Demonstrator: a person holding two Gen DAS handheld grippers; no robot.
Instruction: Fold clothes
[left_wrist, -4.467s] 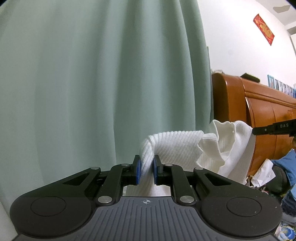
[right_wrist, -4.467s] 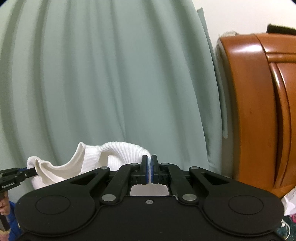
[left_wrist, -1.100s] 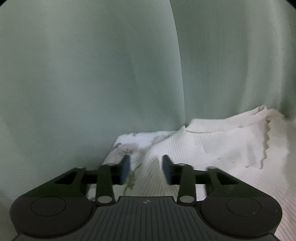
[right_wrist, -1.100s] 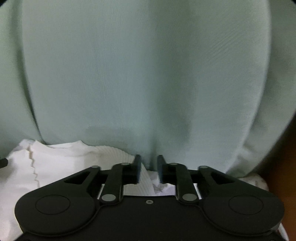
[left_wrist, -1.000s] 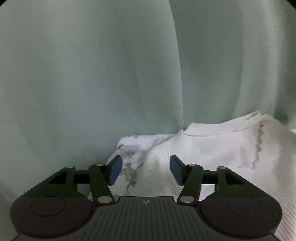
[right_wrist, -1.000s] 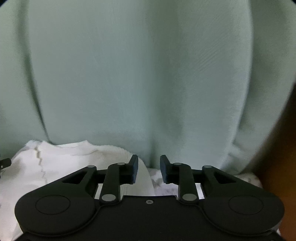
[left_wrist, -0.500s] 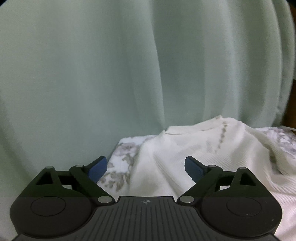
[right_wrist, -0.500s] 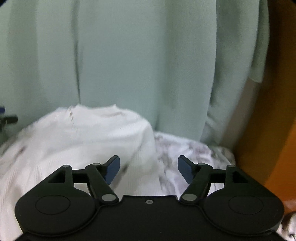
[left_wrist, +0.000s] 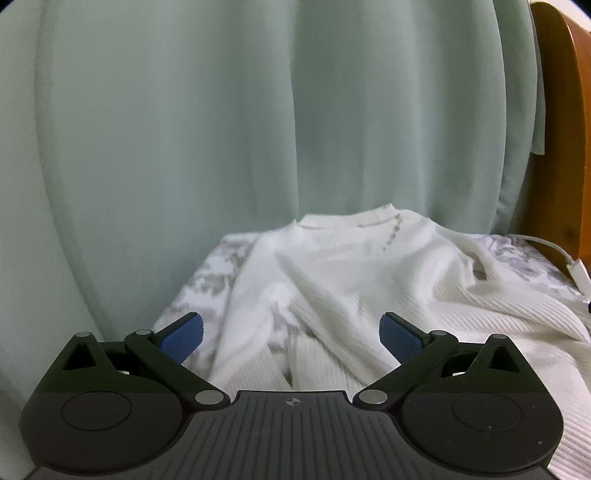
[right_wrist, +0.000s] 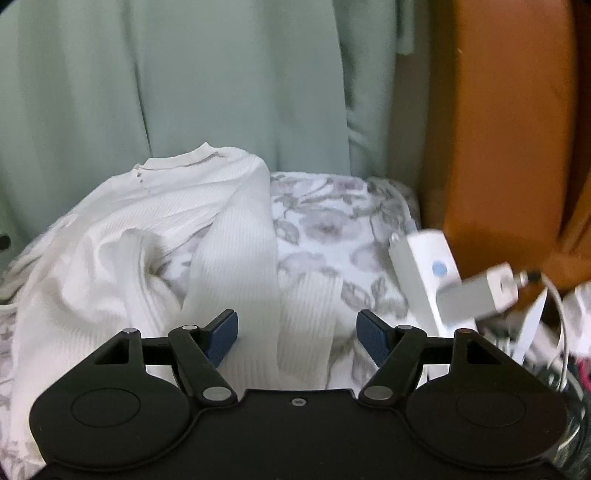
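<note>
Left gripper (left_wrist: 291, 334): we see both blue pads spread wide, nothing between them; it is released. It sits above the near part of the garment, with no contact that we can confirm.

Right gripper (right_wrist: 297, 334): we see it released as well, jaws wide apart, nothing gripped. One sleeve runs up between the two fingers in the right wrist view; we cannot tell whether the pads touch the cloth.

White ribbed sweater (left_wrist: 354, 280): we find it lying spread on the bed, neckline at the far end next to the curtain, body rumpled with several diagonal creases. In the right wrist view the sweater (right_wrist: 155, 221) shows a sleeve (right_wrist: 236, 266) running from the shoulder toward the camera, with a second cuffed sleeve end just beside it on the right. The left part of the body is bunched into a soft fold.

Floral bedsheet (right_wrist: 325, 221): we note a white sheet with a grey flower print under the sweater, exposed to the right of it and, in the left wrist view, at the left edge (left_wrist: 218, 273).

Green curtain (left_wrist: 221, 129): we see it hanging in folds directly behind the bed, filling most of the background in both views.

Wooden headboard (right_wrist: 498, 129): orange-brown, at the right of the bed.

White charger block with cable (right_wrist: 476, 291): blurred, lying at the bed's right edge near the headboard, well apart from the sweater.
</note>
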